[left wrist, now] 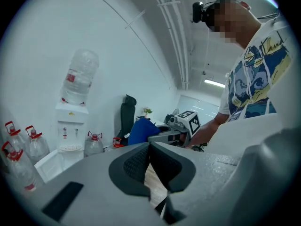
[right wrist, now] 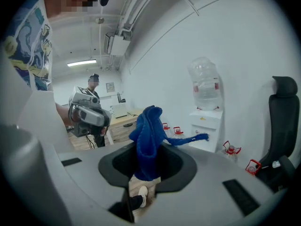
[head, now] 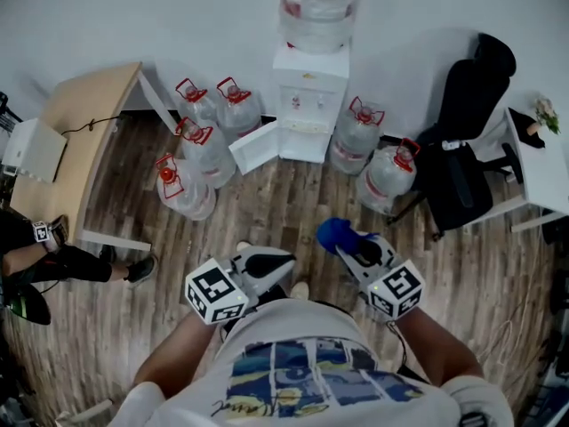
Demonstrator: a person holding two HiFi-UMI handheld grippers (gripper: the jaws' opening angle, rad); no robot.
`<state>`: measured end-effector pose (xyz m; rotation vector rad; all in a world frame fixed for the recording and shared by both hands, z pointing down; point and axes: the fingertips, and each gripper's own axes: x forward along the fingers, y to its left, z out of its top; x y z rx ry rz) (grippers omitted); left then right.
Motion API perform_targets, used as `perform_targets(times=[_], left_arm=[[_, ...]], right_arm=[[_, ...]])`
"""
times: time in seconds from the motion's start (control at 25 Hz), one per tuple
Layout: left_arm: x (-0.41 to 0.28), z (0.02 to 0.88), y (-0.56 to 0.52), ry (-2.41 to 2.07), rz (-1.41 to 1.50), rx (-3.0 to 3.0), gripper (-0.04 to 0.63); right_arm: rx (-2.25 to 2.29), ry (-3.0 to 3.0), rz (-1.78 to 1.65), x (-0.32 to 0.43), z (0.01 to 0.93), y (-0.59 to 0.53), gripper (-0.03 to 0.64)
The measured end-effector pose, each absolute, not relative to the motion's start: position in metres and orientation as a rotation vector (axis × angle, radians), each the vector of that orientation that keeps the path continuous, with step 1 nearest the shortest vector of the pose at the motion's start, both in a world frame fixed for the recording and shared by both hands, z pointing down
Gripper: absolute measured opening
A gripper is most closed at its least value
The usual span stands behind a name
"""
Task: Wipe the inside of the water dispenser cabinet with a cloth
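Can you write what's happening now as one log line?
right gripper: shut on cloth | left gripper: shut, empty | dispenser: door open, not reached

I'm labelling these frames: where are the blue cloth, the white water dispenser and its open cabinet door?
Blue cloth (right wrist: pixel 147 142), right gripper view, bunched middle fold.
White water dispenser (head: pixel 311 89), head view, front panel.
Open white cabinet door (head: pixel 256 147), head view, middle of the door.

A white water dispenser (head: pixel 311 96) stands with its cabinet door (head: pixel 256 147) open; clear red-capped jugs (head: pixel 203 151) flank it. The right gripper (head: pixel 349 245) grips a blue cloth (head: pixel 332 232).
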<state>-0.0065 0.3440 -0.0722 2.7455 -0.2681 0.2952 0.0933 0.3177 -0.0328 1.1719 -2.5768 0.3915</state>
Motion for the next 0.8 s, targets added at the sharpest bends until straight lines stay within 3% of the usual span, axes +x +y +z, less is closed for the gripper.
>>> perform_targets(times=[0.8], left_arm=[[-0.005,-0.073,0.357,-0.304,0.308,2.747,0.003]], right_arm=[[1.196,-2.623,0.407,0.092,-0.050,0.343,0.087]])
